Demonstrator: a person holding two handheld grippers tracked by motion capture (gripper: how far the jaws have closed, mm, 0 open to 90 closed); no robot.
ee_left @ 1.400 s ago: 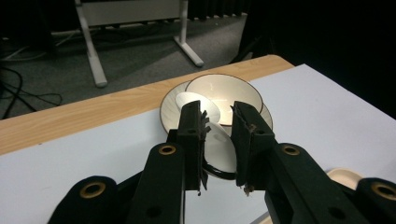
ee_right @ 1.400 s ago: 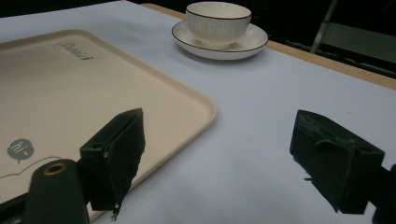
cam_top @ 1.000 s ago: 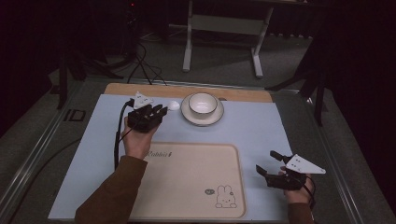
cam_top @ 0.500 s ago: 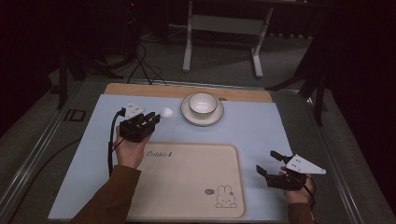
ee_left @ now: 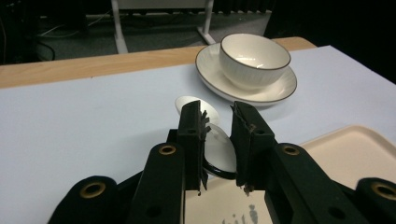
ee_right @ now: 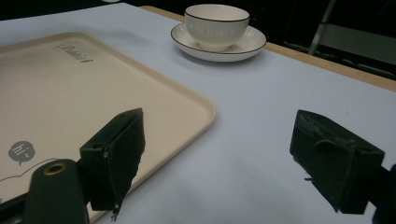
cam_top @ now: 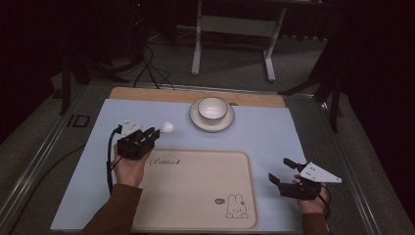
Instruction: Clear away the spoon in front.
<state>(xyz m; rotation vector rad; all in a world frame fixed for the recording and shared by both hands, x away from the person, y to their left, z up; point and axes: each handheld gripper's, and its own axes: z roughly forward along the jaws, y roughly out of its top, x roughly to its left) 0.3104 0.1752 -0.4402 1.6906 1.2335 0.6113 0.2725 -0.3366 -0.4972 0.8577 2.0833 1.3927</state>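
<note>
A white spoon (ee_left: 205,135) sits between black jaws over a pale blue mat (cam_top: 274,137), with a dark-rimmed, ribbed cream bowl (cam_top: 212,108) on its matching saucer (cam_top: 195,120), and a beige tray (cam_top: 195,191) printed with a rabbit.

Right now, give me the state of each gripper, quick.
Left gripper: shut on the white spoon, held above the blue mat.
Right gripper: open, nothing between its jaws.

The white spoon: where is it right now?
In the high view the white spoon sits left of centre, clamped in the left gripper over the blue mat, just beyond the tray's far-left corner and left of the bowl on its saucer.
</note>
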